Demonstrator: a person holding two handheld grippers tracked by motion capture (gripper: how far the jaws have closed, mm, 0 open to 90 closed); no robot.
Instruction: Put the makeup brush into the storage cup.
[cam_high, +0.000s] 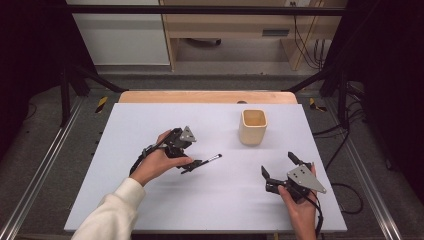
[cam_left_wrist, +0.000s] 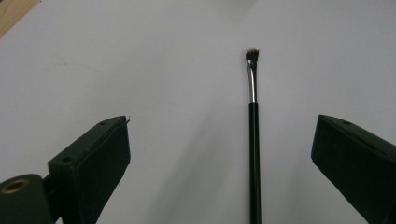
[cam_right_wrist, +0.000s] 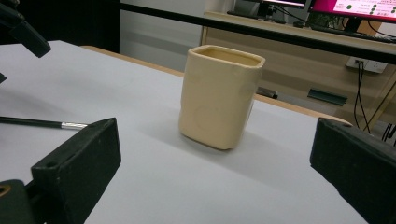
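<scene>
Thin black makeup brush (cam_left_wrist: 253, 140), silver ferrule (small brown tip), lying flat on white table (cam_high: 200, 200)

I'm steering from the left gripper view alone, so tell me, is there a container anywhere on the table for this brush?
Observer: Yes, a cream cup stands upright, to the right of and beyond the brush.
Operator: Anything in the cup?
Observer: In the high view it looks empty.
Operator: Where's the right gripper?
Observer: The right gripper is near the table's front right, jaws open and facing the cup.
</scene>
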